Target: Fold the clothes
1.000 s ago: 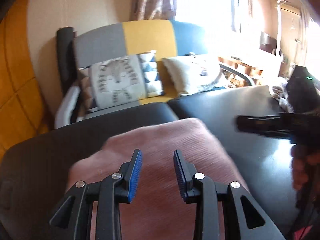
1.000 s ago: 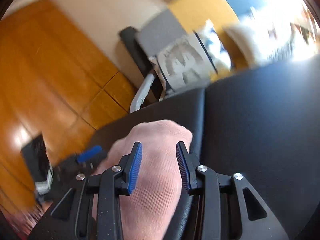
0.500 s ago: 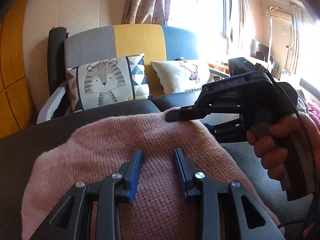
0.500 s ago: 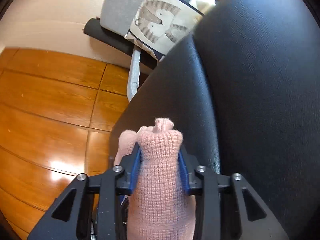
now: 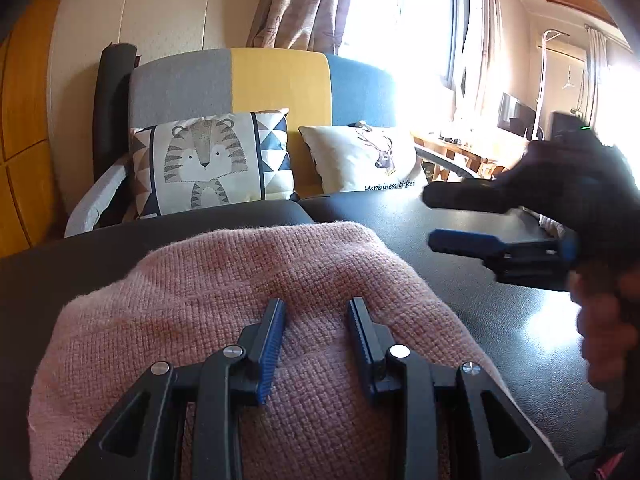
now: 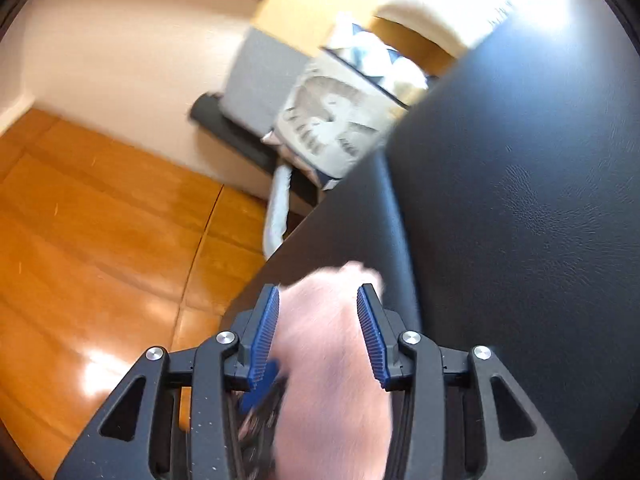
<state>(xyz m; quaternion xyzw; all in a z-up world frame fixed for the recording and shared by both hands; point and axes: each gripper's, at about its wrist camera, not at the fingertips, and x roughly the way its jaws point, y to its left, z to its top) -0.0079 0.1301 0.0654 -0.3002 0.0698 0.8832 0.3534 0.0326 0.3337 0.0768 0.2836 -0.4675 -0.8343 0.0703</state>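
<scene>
A folded pink knitted sweater (image 5: 248, 320) lies on the black leather surface (image 5: 460, 280). My left gripper (image 5: 316, 320) is open and hovers just over the sweater, jaws apart with knit showing between them. My right gripper (image 5: 444, 216) shows in the left wrist view at the right, blurred, open, off the sweater's right edge. In the right wrist view my right gripper (image 6: 318, 312) is open above the blurred pink sweater (image 6: 332, 360) on the black surface (image 6: 520, 200).
A grey, yellow and blue sofa (image 5: 256, 80) stands behind the surface with a tiger cushion (image 5: 208, 160) and a deer cushion (image 5: 360, 160). Orange wood panels (image 6: 100, 220) are at the left. A bright window and desk are at the right.
My right gripper was shut on a pinch of the sweater half a second ago. It has let go, opened and pulled back to the right. The left gripper has stayed over the sweater.
</scene>
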